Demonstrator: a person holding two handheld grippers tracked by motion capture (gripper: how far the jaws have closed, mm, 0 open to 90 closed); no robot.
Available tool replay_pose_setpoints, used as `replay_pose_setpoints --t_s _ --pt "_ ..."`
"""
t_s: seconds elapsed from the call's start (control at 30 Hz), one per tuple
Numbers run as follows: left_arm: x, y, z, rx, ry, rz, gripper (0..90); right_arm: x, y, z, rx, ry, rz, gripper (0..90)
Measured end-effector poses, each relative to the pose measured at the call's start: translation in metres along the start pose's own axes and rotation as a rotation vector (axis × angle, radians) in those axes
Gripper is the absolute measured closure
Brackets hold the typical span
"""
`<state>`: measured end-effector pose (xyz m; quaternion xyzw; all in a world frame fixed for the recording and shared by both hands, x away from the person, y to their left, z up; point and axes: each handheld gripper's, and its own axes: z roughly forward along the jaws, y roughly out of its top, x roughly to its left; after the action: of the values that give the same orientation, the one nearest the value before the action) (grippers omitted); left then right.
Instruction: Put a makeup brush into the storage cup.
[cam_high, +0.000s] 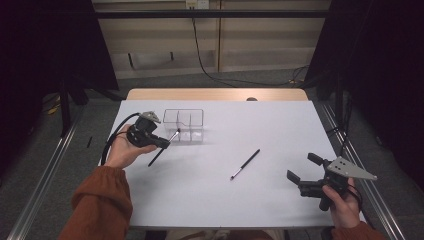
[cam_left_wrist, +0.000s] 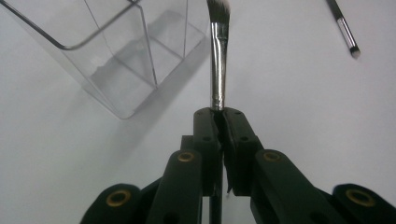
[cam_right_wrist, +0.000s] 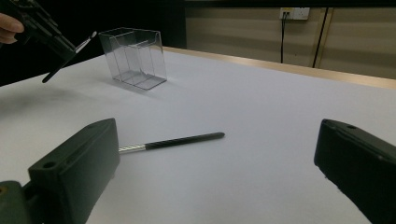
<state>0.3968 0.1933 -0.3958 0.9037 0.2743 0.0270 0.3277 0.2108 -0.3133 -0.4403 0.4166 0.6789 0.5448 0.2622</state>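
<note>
My left gripper (cam_high: 166, 143) is held above the table just left of a clear plastic organizer box (cam_high: 183, 125) with upright compartments. It is shut on a black-handled makeup brush (cam_high: 161, 151). In the left gripper view the brush's silver ferrule and bristles (cam_left_wrist: 218, 60) stick out past the shut jaws, beside the box (cam_left_wrist: 116, 56). A second brush (cam_high: 245, 164) lies flat on the white table (cam_high: 220, 195) near the middle. My right gripper (cam_high: 303, 167) stands open at the right, and in the right gripper view the lying brush (cam_right_wrist: 182, 140) is ahead of its spread jaws.
The table's right edge runs close to the right hand (cam_high: 342, 205). Beyond the far wooden edge (cam_high: 215, 94) are a grey floor, a cable and a wall panel. In the right gripper view the left gripper (cam_right_wrist: 56, 39) and box (cam_right_wrist: 133, 58) stand far left.
</note>
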Motion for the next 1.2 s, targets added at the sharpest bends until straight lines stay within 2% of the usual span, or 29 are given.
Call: replay_pose_setpoints --t_s 0.37,0.57,0.93,1.03,1.2 --pt "-0.004 -0.006 -0.005 -0.111 0.015 -0.030 84.7 0.000 0.000 0.000 -0.001 0.000 0.001 0.0" --pt "-0.006 -0.009 -0.007 -0.179 0.037 -0.048 84.7 0.000 0.000 0.000 0.000 0.000 0.002 0.0" --pt "-0.007 -0.009 -0.012 -0.288 0.075 -0.062 84.7 0.000 0.000 0.000 -0.001 0.001 0.001 0.0" --pt "-0.007 -0.010 -0.012 -0.306 0.072 -0.060 84.6 0.000 0.000 0.000 -0.001 0.000 0.001 0.0" --pt "-0.009 -0.009 -0.014 -0.341 0.090 -0.058 84.6 0.000 0.000 0.000 -0.001 0.001 0.002 0.0"
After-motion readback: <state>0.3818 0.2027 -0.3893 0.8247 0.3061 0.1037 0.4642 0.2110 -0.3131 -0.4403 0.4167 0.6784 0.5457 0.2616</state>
